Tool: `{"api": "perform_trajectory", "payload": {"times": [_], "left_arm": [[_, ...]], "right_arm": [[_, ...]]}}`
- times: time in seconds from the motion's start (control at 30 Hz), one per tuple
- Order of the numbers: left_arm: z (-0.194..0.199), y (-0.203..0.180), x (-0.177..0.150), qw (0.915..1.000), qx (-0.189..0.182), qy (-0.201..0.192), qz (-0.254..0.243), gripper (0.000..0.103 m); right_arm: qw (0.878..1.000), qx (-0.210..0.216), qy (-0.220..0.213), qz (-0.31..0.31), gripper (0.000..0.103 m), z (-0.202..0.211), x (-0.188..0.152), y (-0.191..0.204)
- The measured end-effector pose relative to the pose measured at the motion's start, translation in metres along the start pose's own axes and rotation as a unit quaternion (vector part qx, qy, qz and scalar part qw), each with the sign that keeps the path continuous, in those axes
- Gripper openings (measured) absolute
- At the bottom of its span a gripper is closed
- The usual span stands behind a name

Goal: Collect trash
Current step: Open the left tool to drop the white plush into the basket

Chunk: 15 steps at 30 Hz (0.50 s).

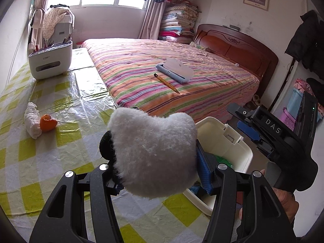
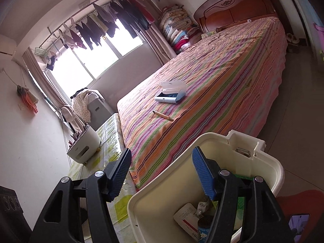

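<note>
My left gripper (image 1: 158, 162) is shut on a fluffy white plush thing with a black part (image 1: 154, 149), held over the table's near right edge beside a cream trash bin (image 1: 248, 154). On the checked tablecloth (image 1: 40, 172) to the left lie a wadded white tissue (image 1: 32, 121) and a piece of orange peel (image 1: 48, 122). My right gripper (image 2: 162, 156) stands open above the bin (image 2: 212, 136), nothing between its blue pads (image 2: 202, 174). In the bin lie packets and wrappers (image 2: 188, 216). The right gripper (image 1: 241, 119) also shows in the left wrist view, past the bin.
A striped bed (image 1: 162, 70) lies beyond the table, with a blue-white device (image 1: 174, 70) and a pencil (image 1: 166, 83) on it. A white utensil holder (image 1: 49, 60) stands at the table's far left. A hand (image 1: 283, 202) grips the right tool. Floor shows right of the bed.
</note>
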State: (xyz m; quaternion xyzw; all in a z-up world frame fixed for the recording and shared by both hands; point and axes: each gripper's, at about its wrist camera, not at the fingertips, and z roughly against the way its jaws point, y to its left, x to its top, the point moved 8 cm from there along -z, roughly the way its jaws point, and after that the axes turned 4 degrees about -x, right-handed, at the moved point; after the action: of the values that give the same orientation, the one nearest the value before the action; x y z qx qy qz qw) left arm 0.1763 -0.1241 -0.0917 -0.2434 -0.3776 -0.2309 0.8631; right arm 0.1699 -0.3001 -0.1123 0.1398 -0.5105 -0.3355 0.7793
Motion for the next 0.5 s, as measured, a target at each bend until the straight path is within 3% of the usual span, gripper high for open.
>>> {"api": "perform_trajectory", "payload": {"times": [0.5], "left_arm": [[-0.054, -0.044, -0.003, 0.9975, -0.034, 0.06, -0.016, 0.058]], "right_arm": [[0.994, 0.005, -0.072, -0.087, 0.066, 0.029, 0.028, -0.037]]}}
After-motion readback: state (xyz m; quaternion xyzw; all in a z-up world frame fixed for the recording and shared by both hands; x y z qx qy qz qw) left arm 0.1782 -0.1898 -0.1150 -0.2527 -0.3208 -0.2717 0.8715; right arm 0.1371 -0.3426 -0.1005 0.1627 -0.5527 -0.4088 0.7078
